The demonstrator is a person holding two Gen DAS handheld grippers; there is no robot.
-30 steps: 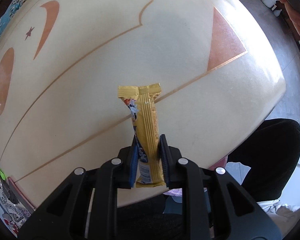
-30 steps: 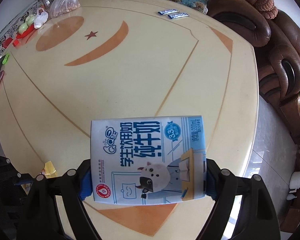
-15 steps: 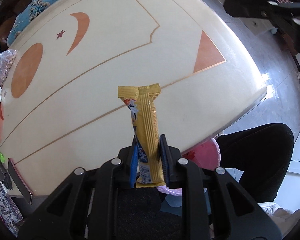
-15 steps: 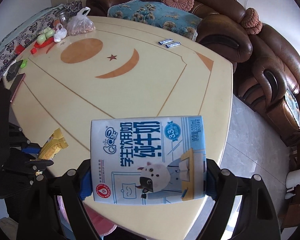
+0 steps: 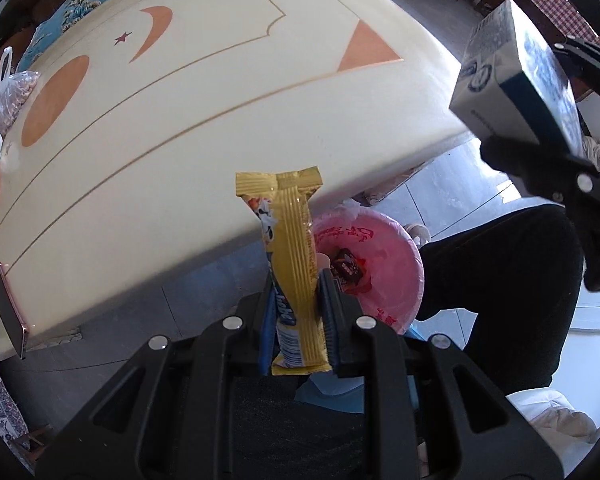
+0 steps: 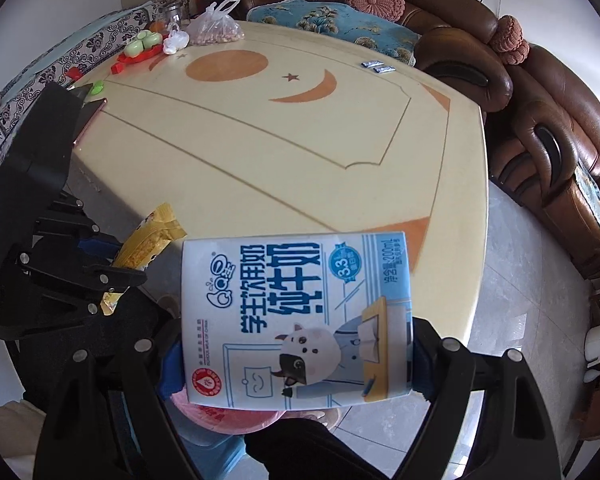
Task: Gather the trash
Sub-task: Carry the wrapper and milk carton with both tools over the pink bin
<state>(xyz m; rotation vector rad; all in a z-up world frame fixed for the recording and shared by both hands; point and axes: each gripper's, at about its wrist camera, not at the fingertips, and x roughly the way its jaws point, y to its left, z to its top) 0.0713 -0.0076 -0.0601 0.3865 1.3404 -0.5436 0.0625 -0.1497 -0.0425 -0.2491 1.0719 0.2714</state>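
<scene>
My left gripper point(image 5: 296, 300) is shut on a yellow snack wrapper point(image 5: 290, 248) that stands up between its pads, held beyond the table edge and beside a pink-lined trash bin point(image 5: 380, 268) with some wrappers in it. My right gripper point(image 6: 296, 352) is shut on a blue and white milk carton point(image 6: 296, 316), held above the same bin point(image 6: 228, 416), which the carton mostly hides. The carton point(image 5: 512, 72) and right gripper show at the right of the left wrist view. The wrapper point(image 6: 152, 240) and left gripper show at the left of the right wrist view.
The cream round table point(image 6: 280, 152) carries two small blue sachets point(image 6: 378, 66) at its far edge, a bag of nuts point(image 6: 216, 28), red and green items point(image 6: 140, 46) and a phone point(image 5: 10, 312) at its left edge. Brown sofas point(image 6: 560, 140) stand behind. A dark-clothed leg point(image 5: 500, 288) is beside the bin.
Both grippers have drawn back from over the table toward its near edge, with their loads. The pink bin has come into view below them.
</scene>
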